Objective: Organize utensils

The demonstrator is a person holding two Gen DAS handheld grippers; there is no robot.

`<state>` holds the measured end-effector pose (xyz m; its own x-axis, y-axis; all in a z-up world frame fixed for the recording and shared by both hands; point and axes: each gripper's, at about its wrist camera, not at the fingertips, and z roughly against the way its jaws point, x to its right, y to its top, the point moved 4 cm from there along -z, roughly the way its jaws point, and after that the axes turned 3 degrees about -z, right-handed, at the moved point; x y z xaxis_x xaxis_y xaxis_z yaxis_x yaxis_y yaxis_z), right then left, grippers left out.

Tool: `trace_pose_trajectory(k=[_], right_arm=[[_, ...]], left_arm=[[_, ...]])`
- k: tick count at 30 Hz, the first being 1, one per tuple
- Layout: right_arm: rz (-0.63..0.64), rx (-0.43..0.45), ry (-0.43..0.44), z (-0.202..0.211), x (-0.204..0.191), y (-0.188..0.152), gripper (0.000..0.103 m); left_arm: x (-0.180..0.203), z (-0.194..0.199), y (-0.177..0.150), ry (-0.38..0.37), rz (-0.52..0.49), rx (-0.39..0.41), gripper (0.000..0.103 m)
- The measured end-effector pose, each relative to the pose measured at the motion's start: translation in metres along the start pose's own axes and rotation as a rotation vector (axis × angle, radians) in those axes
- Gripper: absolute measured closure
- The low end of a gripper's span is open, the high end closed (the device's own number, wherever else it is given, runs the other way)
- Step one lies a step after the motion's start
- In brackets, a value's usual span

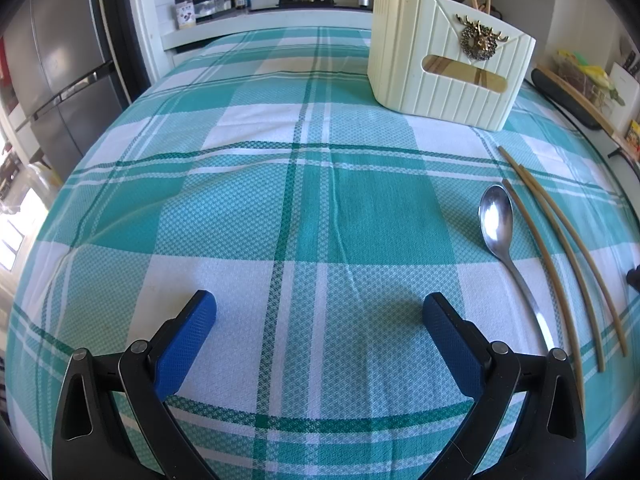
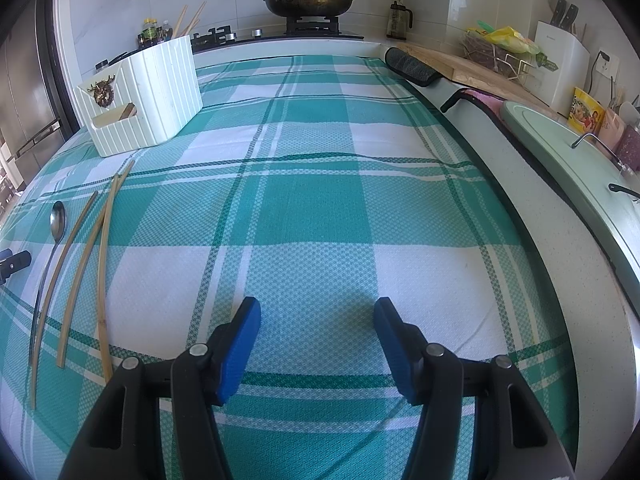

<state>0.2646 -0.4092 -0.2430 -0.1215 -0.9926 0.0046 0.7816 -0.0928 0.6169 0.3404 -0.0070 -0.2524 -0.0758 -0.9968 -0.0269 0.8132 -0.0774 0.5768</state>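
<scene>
Kitchen surroundings framed the scene: a stove with a lidded pan (image 2: 309, 0) at the back, a fridge off to one side, and in front a worktop (image 1: 280, 208) covered by a teal-and-white checked cloth. On that cloth stood a cream ribbed utensil holder (image 1: 448, 68), with a few chopsticks already poking out of its top.

Loose on the cloth lay a metal spoon (image 1: 502, 236) and three chopsticks (image 1: 568, 256), side by side and roughly parallel. Their long axes ran from the near edge of the worktop away toward the holder, with the spoon's bowl at the far end and the chopsticks just beside it on its right.

The left hand-held gripper (image 1: 320, 308) hovered over bare cloth with its blue pads spread wide and nothing between them. The spoon lay to its right, the handle passing close by the right finger. The right hand-held gripper (image 2: 318, 312) was likewise spread apart and empty; the utensils lay well off to its left, with the nearest chopstick (image 2: 105, 280) ending near its left finger.

Both sat near the group, which lay between them. By my judgement the left was nearer the spoon and the right nearer the outer chopstick. Either would have to swing inward and close across the shaft, not along it.
</scene>
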Motion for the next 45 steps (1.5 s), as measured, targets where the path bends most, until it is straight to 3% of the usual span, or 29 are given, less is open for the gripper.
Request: trace_pose_trajectory(k=[30,34,39,45], right_arm=[[-0.001,-0.001,-0.002,0.0,0.0,0.0,0.043],[-0.001,-0.001,-0.002,0.0,0.0,0.0,0.043],[-0.001,-0.001,-0.002,0.0,0.0,0.0,0.043],[-0.001,-0.001,-0.002,0.0,0.0,0.0,0.043]], left_arm=[[0.0,0.0,0.0,-0.001,0.003,0.003,0.0],[0.002,0.009,0.002,-0.023,0.045,0.03,0.001],[0.031,0.031,0.007,-0.128,0.113,0.052,0.001],[0.066,0.019,0.011,-0.089,0.075,0.017,0.001]])
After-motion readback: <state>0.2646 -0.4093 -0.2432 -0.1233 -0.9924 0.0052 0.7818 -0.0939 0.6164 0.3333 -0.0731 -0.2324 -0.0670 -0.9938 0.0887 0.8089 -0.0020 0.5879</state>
